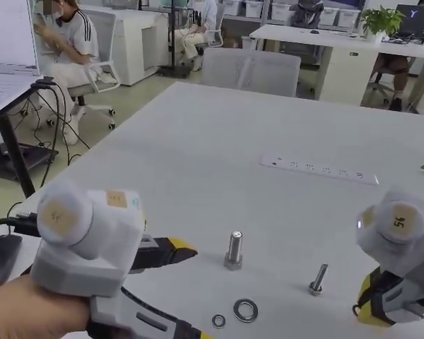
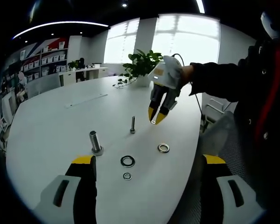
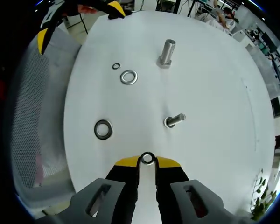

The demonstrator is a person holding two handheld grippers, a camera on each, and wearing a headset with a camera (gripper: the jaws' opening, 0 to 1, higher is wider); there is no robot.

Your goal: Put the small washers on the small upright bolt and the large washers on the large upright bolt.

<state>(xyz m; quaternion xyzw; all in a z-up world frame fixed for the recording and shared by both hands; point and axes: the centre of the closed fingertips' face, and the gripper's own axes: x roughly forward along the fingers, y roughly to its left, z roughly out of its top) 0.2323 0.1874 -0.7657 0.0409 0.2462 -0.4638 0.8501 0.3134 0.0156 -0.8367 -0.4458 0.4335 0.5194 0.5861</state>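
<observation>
The large bolt [image 1: 233, 251] [image 2: 95, 142] [image 3: 166, 52] stands upright on the white table [image 1: 198, 155]. The small bolt [image 1: 318, 279] [image 2: 132, 125] [image 3: 174, 120] stands to its right. My right gripper [image 3: 147, 161] [image 1: 360, 308] [image 2: 156, 119] hovers above the table near the small bolt, shut on a small washer [image 3: 147, 158]. Another small washer [image 1: 218, 321] [image 2: 127, 176] [image 3: 115, 66] and a large washer [image 1: 245, 309] [image 2: 127, 161] [image 3: 129, 77] lie flat in front of the large bolt. A second large washer [image 2: 163, 148] [image 3: 103, 129] lies nearer the table edge. My left gripper [image 2: 147, 161] [image 1: 187, 289] is open wide, holding nothing.
A white power strip [image 1: 318, 169] lies across the far middle of the table. A grey chair [image 1: 251, 70] stands at the far edge, and a potted plant [image 2: 142, 65] sits at one end. People sit at desks behind. The near table edge is close to the washers.
</observation>
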